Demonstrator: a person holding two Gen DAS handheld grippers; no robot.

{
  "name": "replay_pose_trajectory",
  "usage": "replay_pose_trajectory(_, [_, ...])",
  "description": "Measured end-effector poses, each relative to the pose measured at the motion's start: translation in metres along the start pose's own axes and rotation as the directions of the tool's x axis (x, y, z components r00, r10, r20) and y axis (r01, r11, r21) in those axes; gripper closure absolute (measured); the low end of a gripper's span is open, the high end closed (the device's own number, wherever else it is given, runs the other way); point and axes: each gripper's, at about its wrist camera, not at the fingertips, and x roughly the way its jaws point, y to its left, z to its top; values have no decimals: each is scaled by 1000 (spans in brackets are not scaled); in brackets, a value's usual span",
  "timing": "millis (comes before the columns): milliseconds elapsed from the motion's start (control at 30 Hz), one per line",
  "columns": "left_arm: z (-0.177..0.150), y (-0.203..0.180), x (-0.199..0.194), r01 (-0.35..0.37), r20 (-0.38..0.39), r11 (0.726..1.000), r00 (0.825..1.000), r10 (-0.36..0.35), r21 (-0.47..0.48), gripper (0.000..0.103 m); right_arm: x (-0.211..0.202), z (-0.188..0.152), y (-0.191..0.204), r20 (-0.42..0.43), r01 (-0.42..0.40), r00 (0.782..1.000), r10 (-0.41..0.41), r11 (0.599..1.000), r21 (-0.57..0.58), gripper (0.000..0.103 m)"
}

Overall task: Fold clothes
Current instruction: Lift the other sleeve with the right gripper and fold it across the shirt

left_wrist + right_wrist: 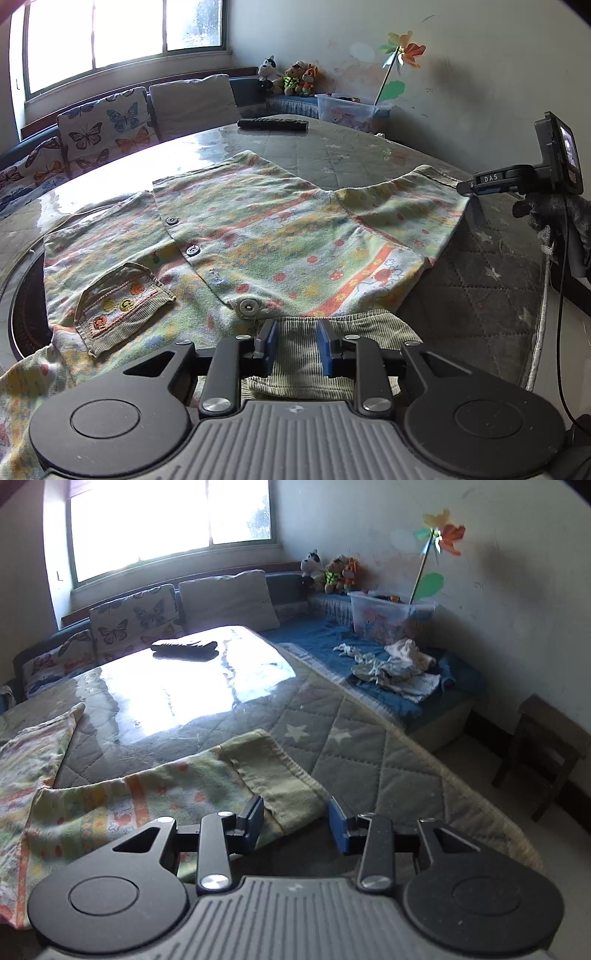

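Flat on the desk lies the shirt; left claw spread over its near collar, right claw spread around its cuff.

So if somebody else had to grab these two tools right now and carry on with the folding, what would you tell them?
Left hand-held gripper: open, over the ribbed hem of the patterned shirt, gripping nothing.
Right hand-held gripper: open, its jaws either side of the sleeve cuff, not closed on it.
The shirt lies spread flat, buttoned side up, on the quilted table. More clothes wait on the blue bench.
Done: the shirt is laid out.
Left: no fold is visible yet, so likely start by folding the sleeve inward.
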Motion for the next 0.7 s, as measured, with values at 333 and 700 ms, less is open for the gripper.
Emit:
replay_pose_trajectory(333, [2,5,-17,-41,41,999,998,41,-20,65,-2,6,3,23,-20,1000,19,999,45,97])
replay_pose_trajectory(700, [-6,21,-39,-102,84,992,991,108,-74,57,-82,53,64,168,-311,933,319,948,-73,98])
